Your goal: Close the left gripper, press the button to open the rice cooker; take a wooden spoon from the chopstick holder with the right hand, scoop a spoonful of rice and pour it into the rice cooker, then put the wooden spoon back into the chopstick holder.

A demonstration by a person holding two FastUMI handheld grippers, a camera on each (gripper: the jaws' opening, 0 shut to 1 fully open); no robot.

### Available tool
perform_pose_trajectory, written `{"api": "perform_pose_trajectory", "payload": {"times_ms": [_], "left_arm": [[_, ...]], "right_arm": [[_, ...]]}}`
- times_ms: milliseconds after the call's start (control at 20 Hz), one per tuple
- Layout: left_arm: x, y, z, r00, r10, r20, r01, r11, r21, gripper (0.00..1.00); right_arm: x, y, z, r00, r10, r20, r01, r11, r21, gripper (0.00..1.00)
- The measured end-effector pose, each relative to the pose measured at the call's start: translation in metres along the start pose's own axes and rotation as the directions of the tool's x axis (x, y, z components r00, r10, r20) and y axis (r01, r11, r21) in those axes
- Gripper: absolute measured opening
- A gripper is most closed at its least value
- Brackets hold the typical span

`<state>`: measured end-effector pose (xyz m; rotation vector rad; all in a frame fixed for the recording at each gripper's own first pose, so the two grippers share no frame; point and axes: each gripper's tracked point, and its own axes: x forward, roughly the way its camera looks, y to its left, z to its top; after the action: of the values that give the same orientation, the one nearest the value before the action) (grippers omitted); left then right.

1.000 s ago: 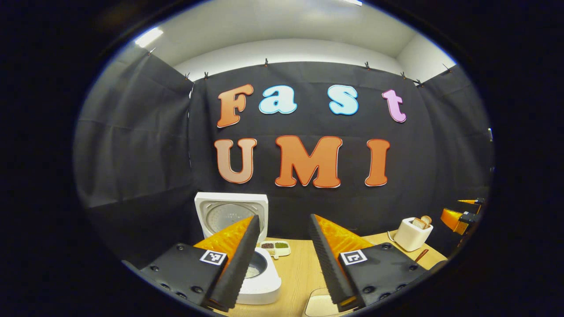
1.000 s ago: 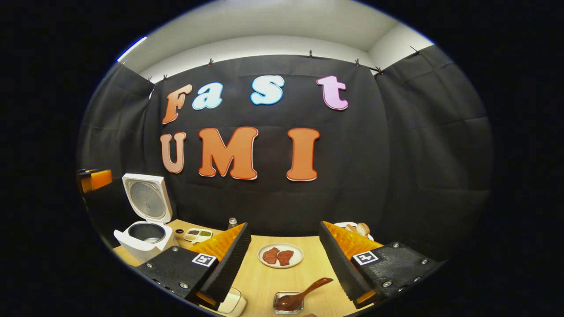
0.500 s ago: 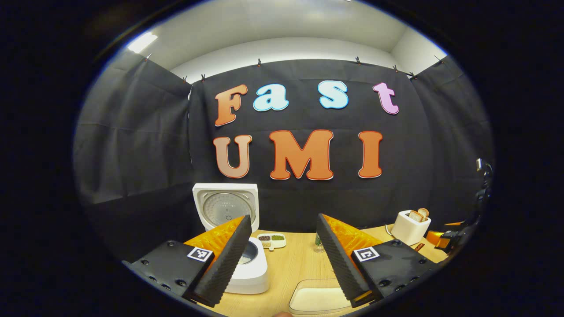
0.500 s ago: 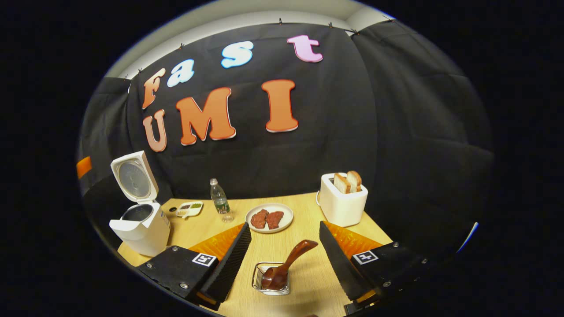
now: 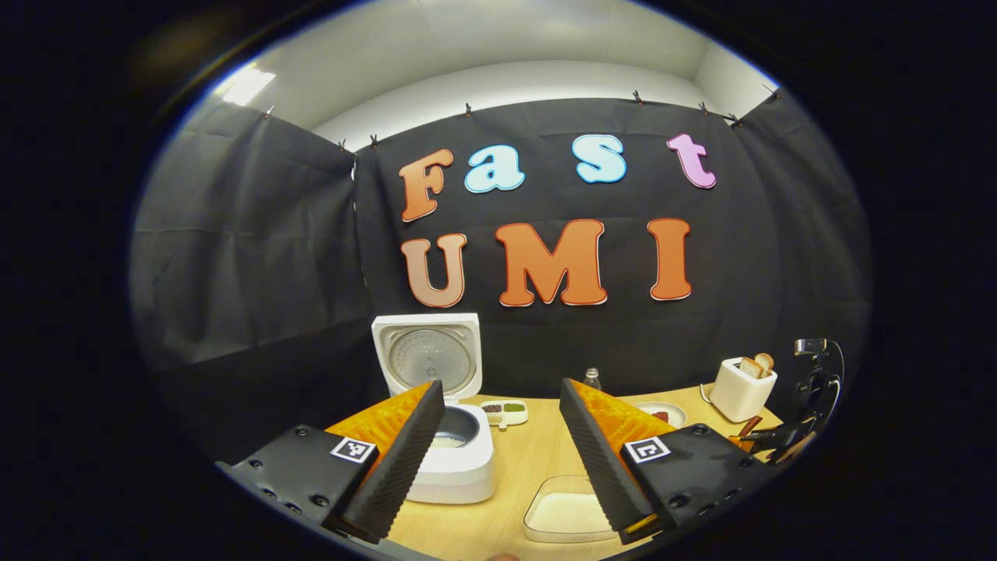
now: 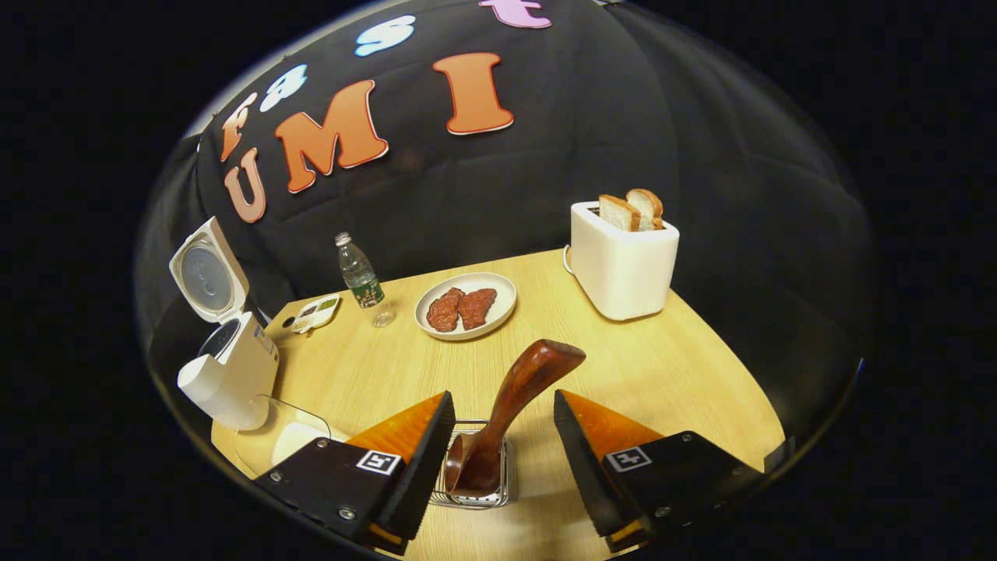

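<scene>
The rice cooker (image 6: 226,366) stood open — the right gripper (image 6: 502,460), spread wide, straddled the wooden spoon (image 6: 514,401) ungrasped; the left gripper (image 5: 498,460) gaped empty.

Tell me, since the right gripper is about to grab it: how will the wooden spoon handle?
The wooden spoon looks rigid, so probably no flex. Its glossy, curved handle may slip or twist between the fingers. Leaning in the light wire chopstick holder, it might drag that along.

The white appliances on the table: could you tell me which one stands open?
The rice cooker at the table's left edge is open: its lid stands upright and the inner pot shows. The toaster at the far right has no lid, only two bread slices sticking up.
</scene>
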<state>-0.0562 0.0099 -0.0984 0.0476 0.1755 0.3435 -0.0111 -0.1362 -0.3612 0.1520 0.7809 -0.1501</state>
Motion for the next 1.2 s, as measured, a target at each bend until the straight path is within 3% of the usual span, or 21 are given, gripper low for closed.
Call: {"api": "perform_pose_trajectory", "payload": {"times_ms": [200,250,500,650,900,1200], "left_arm": [[-0.008,0.005,-0.004,1.0,0.027,-0.016,-0.027,1.0,-0.001,0.99],[-0.009,0.005,-0.004,0.999,0.03,-0.017,-0.03,1.0,-0.003,1.0],[-0.011,0.004,-0.008,0.999,0.032,-0.023,-0.032,0.999,0.009,1.0],[-0.01,0.004,-0.009,0.999,0.03,-0.024,-0.029,0.999,0.015,1.0],[-0.008,0.004,-0.013,1.0,0.014,-0.024,-0.014,1.0,0.001,1.0],[0.009,0.025,-0.014,1.0,-0.01,-0.016,0.01,0.999,-0.04,0.99]], "right_arm": [[0.021,0.0,-0.01,0.997,-0.017,-0.069,0.022,0.997,0.07,0.58],[0.024,0.0,-0.012,0.996,-0.018,-0.084,0.027,0.994,0.101,0.44],[0.022,0.003,-0.018,0.995,-0.014,-0.096,0.034,0.979,0.203,0.23],[0.009,0.009,-0.019,0.997,0.006,-0.074,0.009,0.978,0.208,0.16],[-0.011,0.015,-0.021,1.0,0.014,-0.019,-0.011,0.989,0.146,0.13],[-0.039,0.022,0.015,0.997,-0.04,0.062,0.033,0.993,0.111,0.12]]}}
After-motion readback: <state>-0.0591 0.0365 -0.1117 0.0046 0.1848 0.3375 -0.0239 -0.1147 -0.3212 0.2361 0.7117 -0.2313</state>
